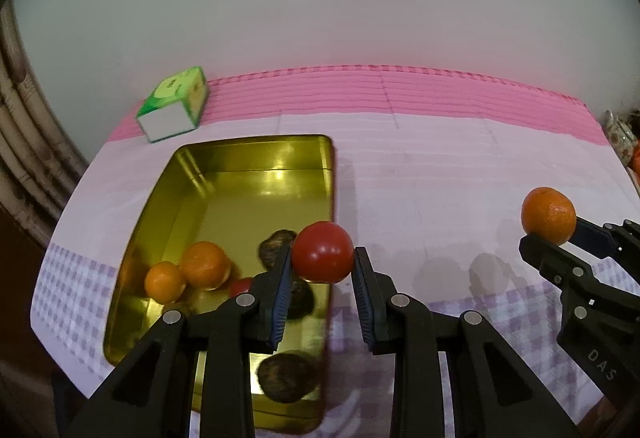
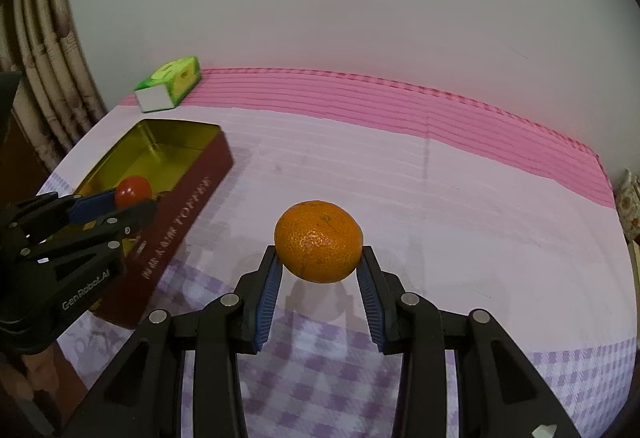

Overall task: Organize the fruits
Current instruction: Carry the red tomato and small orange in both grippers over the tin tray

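Left gripper [image 1: 322, 262] clamped on a red tomato [image 1: 322, 257], blue pads [image 1: 282, 294] pressing both sides, held over the near right edge of the tin [image 1: 256, 154]. Right gripper [image 2: 319, 252] clamped on an orange [image 2: 319, 241], held above the cloth [image 2: 440, 198], clear of it, shadow underneath. Orange is right of the tin, well apart from it.

Tin is open, gold inside, dark red outside with lettering on the side, sits left on the table. Inside at the near end: two small oranges [image 1: 188, 272] touching each other by the left wall, a bit of another red fruit [image 1: 240, 286] beside them, several dark brown round fruits [image 1: 286, 376], blurred, can't tell what they are.

Green box [image 1: 174, 104] lies beyond the tin's far left corner, on the pink stripe. Curtain [image 2: 48, 58] far left
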`<control>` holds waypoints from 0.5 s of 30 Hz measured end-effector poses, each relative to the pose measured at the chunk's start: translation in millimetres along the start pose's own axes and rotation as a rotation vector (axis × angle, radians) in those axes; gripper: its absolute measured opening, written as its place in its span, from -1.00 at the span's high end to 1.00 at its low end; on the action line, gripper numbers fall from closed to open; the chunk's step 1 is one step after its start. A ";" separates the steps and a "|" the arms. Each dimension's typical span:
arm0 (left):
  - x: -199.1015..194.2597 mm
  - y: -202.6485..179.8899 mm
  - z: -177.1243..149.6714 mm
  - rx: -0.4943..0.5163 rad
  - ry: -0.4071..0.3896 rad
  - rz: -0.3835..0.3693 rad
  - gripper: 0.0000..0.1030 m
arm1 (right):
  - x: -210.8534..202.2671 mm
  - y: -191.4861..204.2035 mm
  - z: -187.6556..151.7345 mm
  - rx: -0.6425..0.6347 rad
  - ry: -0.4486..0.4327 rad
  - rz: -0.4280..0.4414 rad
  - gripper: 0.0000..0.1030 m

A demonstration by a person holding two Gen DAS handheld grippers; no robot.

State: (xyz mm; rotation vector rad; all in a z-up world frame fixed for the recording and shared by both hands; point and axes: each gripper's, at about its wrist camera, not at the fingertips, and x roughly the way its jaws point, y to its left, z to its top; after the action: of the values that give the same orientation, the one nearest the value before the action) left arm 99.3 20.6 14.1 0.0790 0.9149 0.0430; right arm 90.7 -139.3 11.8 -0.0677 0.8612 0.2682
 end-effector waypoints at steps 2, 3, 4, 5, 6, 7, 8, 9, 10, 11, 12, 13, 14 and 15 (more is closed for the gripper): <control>-0.9 6.5 -1.1 -0.003 0.000 0.012 0.41 | 1.3 6.0 2.1 -0.009 0.000 0.009 0.31; -1.4 10.4 -2.1 -0.006 0.002 0.016 0.41 | 1.4 9.1 2.8 -0.014 -0.001 0.012 0.31; -1.6 14.8 -2.8 -0.010 0.004 0.020 0.41 | 2.0 12.6 3.5 -0.019 0.000 0.015 0.31; -1.0 19.6 -3.0 -0.014 0.006 0.022 0.41 | 2.3 15.4 3.9 -0.024 0.001 0.018 0.31; -0.4 23.7 -3.3 -0.017 0.009 0.022 0.41 | 2.8 18.9 4.5 -0.030 0.003 0.022 0.31; -0.9 28.0 -4.1 -0.022 0.011 0.021 0.41 | 4.6 21.3 5.6 -0.032 0.004 0.024 0.31; -1.5 32.5 -5.1 -0.026 0.012 0.025 0.41 | 4.9 23.8 5.8 -0.034 0.005 0.028 0.31; -2.0 35.5 -6.0 -0.027 0.011 0.031 0.41 | 5.5 27.0 6.2 -0.040 0.006 0.030 0.31; -2.6 39.9 -6.8 -0.029 0.011 0.039 0.41 | 5.3 28.6 6.3 -0.046 0.006 0.030 0.31; -3.5 44.7 -8.0 -0.032 0.011 0.044 0.41 | 6.0 31.2 6.8 -0.048 0.007 0.031 0.31; -4.0 48.3 -9.2 -0.035 0.010 0.046 0.41 | 6.6 33.1 7.4 -0.048 0.009 0.037 0.31; -4.3 51.9 -10.1 -0.038 0.010 0.051 0.41 | 7.4 35.2 8.1 -0.048 0.011 0.042 0.31; -4.3 56.5 -11.2 -0.043 0.011 0.056 0.41 | 8.4 37.6 8.8 -0.051 0.013 0.044 0.31; -4.2 60.6 -12.4 -0.047 0.013 0.060 0.41 | 9.3 40.4 9.6 -0.054 0.013 0.046 0.31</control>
State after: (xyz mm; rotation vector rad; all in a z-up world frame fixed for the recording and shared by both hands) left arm 86.7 81.2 15.1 0.0622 0.9235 0.1210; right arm 93.1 -96.9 12.9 -0.1000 0.8695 0.3346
